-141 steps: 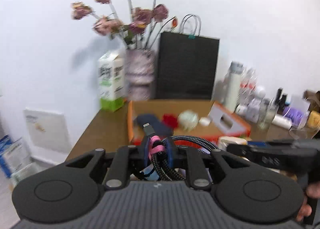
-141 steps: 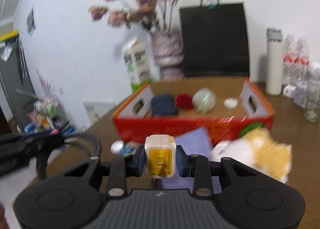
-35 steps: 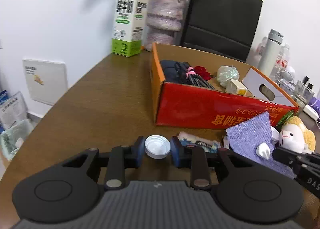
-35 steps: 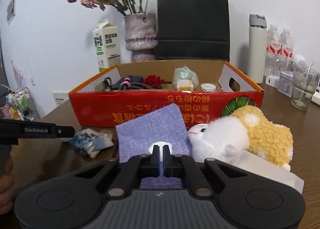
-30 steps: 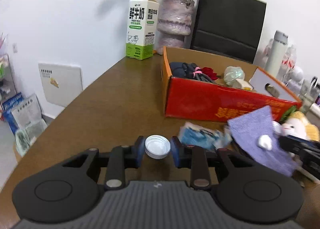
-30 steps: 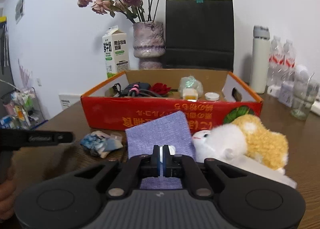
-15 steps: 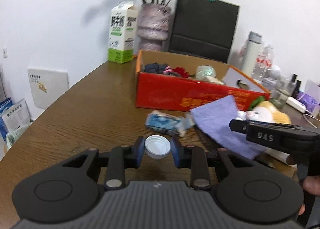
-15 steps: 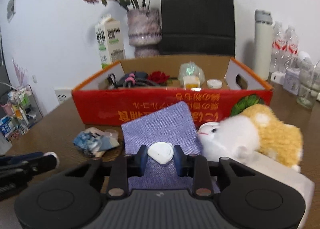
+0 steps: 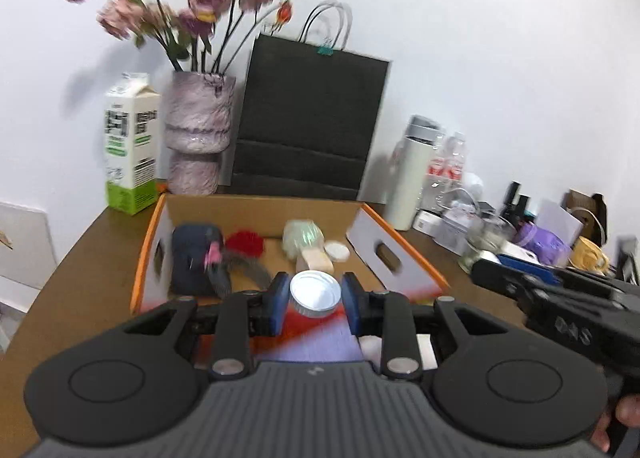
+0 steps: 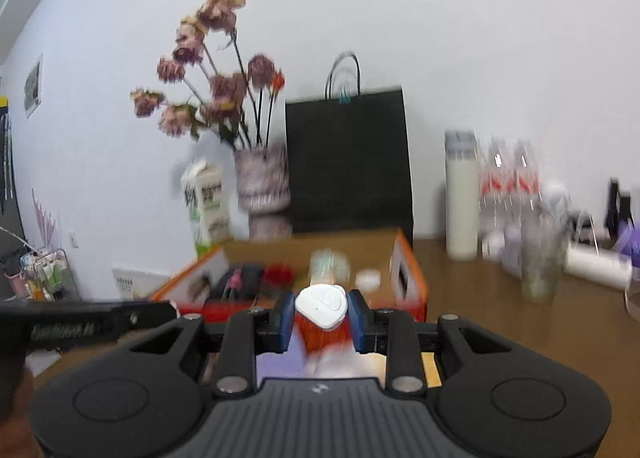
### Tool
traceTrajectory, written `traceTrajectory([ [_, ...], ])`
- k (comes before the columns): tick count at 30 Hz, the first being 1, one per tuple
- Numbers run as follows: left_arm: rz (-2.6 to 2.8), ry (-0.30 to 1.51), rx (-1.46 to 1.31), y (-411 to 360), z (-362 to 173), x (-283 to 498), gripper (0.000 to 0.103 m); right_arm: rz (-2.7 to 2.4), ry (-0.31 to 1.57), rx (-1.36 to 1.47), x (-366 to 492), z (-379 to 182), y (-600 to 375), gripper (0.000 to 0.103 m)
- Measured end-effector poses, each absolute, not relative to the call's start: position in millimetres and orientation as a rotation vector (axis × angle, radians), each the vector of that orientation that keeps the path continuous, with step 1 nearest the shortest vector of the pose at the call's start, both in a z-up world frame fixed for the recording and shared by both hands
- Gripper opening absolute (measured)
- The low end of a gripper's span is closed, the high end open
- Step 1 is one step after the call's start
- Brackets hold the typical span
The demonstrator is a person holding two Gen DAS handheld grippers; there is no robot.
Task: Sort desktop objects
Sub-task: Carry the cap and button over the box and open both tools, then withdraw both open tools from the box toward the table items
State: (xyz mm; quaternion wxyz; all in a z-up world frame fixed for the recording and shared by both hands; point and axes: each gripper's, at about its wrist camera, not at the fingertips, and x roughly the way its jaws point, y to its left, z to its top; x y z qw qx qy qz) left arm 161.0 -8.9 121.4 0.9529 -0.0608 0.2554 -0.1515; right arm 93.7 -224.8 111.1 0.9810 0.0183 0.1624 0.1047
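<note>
Left gripper (image 9: 315,300) clamped on a round white bottle cap (image 9: 316,293), pinched between the blue finger pads (image 9: 278,308) and lifted off the table, at the near edge of the red cardboard box (image 9: 154,258). Right gripper (image 10: 321,314) closed around a small white rounded gadget (image 10: 321,305), likewise raised, in front of the same box (image 10: 408,286). Inside the box: a dark blue pouch (image 9: 192,258) at the left with a braided cable (image 9: 240,270) across it, a red flower-like piece (image 9: 245,243) in the middle, a pale green wrapped ball (image 9: 303,237) farther right, a small cream block (image 9: 317,260) near it, and a white lid (image 9: 337,251) beside that. A corner of purple cloth (image 9: 316,346) below the left fingers, just near of the box. Behind the box, from left: milk carton (image 9: 130,150), pinkish vase (image 9: 198,138) of dried flowers (image 9: 180,14), black paper bag (image 9: 310,122). Farther right on the brown table (image 9: 80,258): white flask (image 9: 414,174), water bottles (image 9: 448,166), a drinking glass (image 10: 540,258). Both views blurred, fine detail hard to make out.
</note>
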Motion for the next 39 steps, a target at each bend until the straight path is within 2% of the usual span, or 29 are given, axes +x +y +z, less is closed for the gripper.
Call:
traceTrajectory([
  [3, -0.31, 0.648, -0.092, -25, 122, 244, 0.03, 0.234, 0.434, -0.022, 170, 125, -224, 0.027],
  [7, -0.265, 0.936, -0.122, -41, 80, 339, 0.03, 0.246, 0.729, 0.056, 292, 107, -223, 0.027],
  [11, -0.166, 1.007, -0.058, -55, 49, 379, 0.03, 0.172, 0.893, -0.013, 357, 72, -208, 0.027],
  [12, -0.153, 1.016, -0.067, -57, 46, 384, 0.032, 0.174, 0.934, -0.002, 369, 63, -206, 0.027],
  [13, -0.143, 1.018, -0.082, -56, 43, 386, 0.046, 0.17, 0.975, 0.004, 379, 54, -204, 0.027],
  [15, -0.145, 1.009, -0.094, -56, 43, 390, 0.047, 0.143, 1.006, 0.01, 387, 43, -203, 0.027],
  [17, -0.159, 0.994, -0.089, -52, 48, 388, 0.054, 0.142, 1.01, 0.03, 389, 41, -203, 0.027],
  [19, -0.176, 0.966, -0.109, -43, 57, 380, 0.072, 0.152, 0.997, 0.049, 385, 45, -207, 0.029],
  [21, -0.192, 0.93, -0.121, -34, 69, 369, 0.074, 0.175, 0.965, 0.061, 377, 58, -211, 0.034],
  [23, -0.19, 0.905, -0.107, -28, 81, 354, 0.078, 0.171, 0.93, 0.057, 365, 72, -215, 0.05],
  [25, -0.158, 0.883, -0.086, -21, 91, 338, 0.1, 0.162, 0.89, 0.033, 348, 87, -218, 0.055],
  [26, -0.126, 0.864, -0.068, -17, 97, 325, 0.103, 0.169, 0.871, 0.019, 336, 94, -219, 0.055],
  [28, -0.089, 0.822, -0.033, -10, 105, 303, 0.103, 0.189, 0.836, 0.01, 312, 103, -221, 0.056],
  [31, -0.061, 0.739, -0.003, 1, 114, 257, 0.103, 0.217, 0.764, -0.002, 271, 112, -223, 0.066],
  [33, -0.047, 0.681, -0.022, 10, 112, 219, 0.103, 0.208, 0.703, -0.023, 234, 112, -226, 0.066],
  [39, -0.024, 0.595, -0.135, 24, 62, 107, 0.103, 0.171, 0.52, 0.051, 109, 80, -235, 0.071],
])
